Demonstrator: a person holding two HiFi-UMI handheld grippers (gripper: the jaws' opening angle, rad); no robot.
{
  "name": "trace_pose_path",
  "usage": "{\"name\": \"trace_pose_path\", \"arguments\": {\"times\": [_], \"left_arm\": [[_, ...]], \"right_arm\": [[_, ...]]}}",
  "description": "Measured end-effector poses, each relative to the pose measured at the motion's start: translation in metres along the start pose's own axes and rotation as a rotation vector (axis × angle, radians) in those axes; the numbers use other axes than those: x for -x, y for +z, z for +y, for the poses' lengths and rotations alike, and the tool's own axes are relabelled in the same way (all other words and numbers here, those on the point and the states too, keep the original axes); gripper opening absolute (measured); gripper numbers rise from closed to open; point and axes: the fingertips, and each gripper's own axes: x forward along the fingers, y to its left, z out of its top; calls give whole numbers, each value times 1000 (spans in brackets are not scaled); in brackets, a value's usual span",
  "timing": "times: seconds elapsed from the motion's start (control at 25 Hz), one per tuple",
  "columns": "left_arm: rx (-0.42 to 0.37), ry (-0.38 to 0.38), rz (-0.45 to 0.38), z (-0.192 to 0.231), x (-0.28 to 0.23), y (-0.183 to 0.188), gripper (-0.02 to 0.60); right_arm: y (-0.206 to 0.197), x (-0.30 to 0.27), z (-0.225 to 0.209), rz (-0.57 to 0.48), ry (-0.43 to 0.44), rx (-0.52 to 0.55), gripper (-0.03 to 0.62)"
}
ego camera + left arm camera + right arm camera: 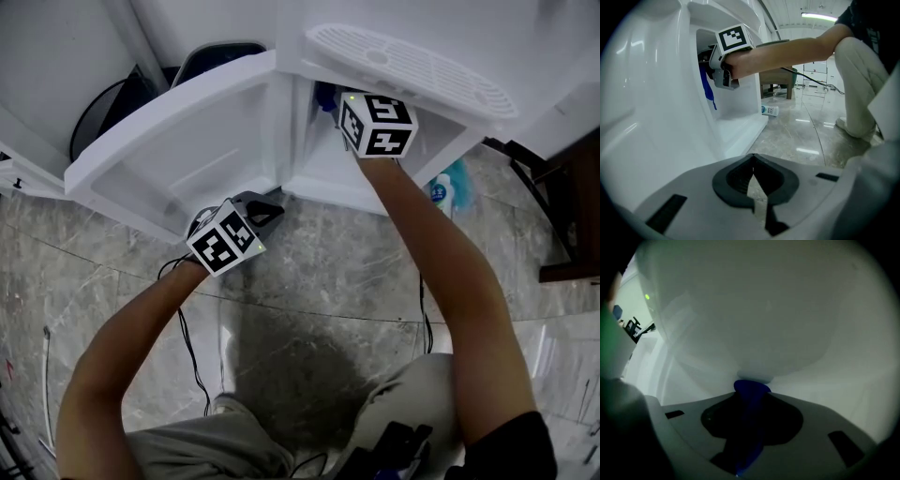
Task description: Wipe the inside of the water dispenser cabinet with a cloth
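Note:
The white water dispenser cabinet [323, 159] stands with its door [178, 141] swung out to the left. My right gripper [330, 99] reaches into the cabinet opening, shut on a blue cloth [324, 95]. In the right gripper view the cloth [751, 394] sits bunched between the jaws and presses against the white inner wall [778, 324]. The left gripper view shows the right gripper [705, 62] with the cloth [708, 89] hanging from it. My left gripper [272, 208] hovers low by the door's bottom edge, shut with nothing in it [753, 169].
A small bottle with a blue label [441, 190] lies on the marble floor right of the cabinet. The drip grille [412, 66] juts out above the opening. A dark round bin [103, 112] stands behind the door, and dark wooden furniture [562, 216] at far right. Cables [192, 356] trail on the floor.

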Motion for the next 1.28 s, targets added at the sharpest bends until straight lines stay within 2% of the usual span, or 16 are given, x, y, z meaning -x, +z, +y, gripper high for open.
{"name": "trace_pose_path", "arguments": {"times": [0.16,0.4,0.6,0.72,0.96,1.12,1.16,1.2,1.24,1.28], "left_arm": [[-17,3,-32,2,-3,14,8],[-13,-7,-6,-5,-4,1,8],[-18,3,-10,-2,0,5,7],[-37,27,-59,7,3,30,8],[-59,87,-225,20,7,96,8],[-119,135,-285,14,2,130,15],[-124,142,-303,13,0,139,71],[-122,147,-323,11,-2,147,174],[-118,152,-344,10,-3,156,250],[-119,159,-363,10,-3,164,278]], "right_arm": [[1,0,0,-4,4,22,109],[-6,-16,-14,22,-14,0,109],[-8,0,-1,53,59,10,109],[-10,19,11,92,134,42,109],[-11,75,30,173,271,54,109],[-12,117,19,223,282,15,109],[-13,126,13,235,275,3,109],[-14,135,8,246,268,-12,109],[-15,144,2,257,260,-29,109],[-17,152,-2,267,252,-52,109]]}}
